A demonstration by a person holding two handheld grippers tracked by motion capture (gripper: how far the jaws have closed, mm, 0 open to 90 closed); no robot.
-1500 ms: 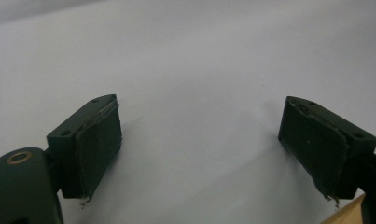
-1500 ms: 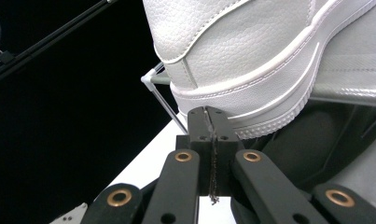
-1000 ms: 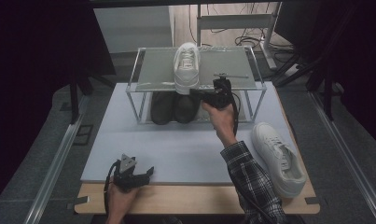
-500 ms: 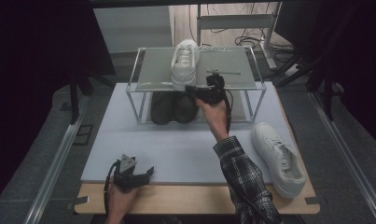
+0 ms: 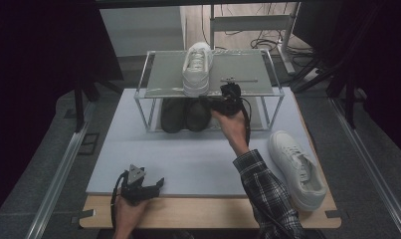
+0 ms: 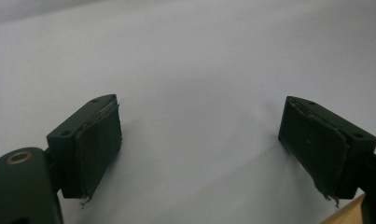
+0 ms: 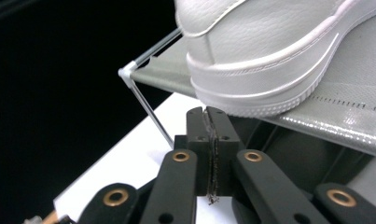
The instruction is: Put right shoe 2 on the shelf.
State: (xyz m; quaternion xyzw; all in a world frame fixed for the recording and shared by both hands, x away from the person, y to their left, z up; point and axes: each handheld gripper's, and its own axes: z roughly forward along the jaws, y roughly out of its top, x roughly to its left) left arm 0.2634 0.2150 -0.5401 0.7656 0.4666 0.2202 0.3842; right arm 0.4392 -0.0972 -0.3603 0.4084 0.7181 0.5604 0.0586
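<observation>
Lower left of the high view: your left gripper (image 5: 150,185) rests on the white mat (image 5: 188,159), jaws spread wide and empty. Centre: your right gripper (image 5: 208,101), jaws pressed together on nothing, points at the heel of the white shoe (image 5: 196,67) on the rack (image 5: 163,74). The right gripper view shows those jaws just under the shoe's sole.

I see a wooden bench (image 5: 213,219) covered by a pale mat (image 5: 188,154). At its far end stands a wire-framed shoe rack (image 5: 267,74); one white sneaker (image 5: 197,67) sits on its grey top shelf, a dark pair (image 5: 185,115) beneath it. A second white sneaker (image 5: 297,167) lies on the mat's right edge.
</observation>
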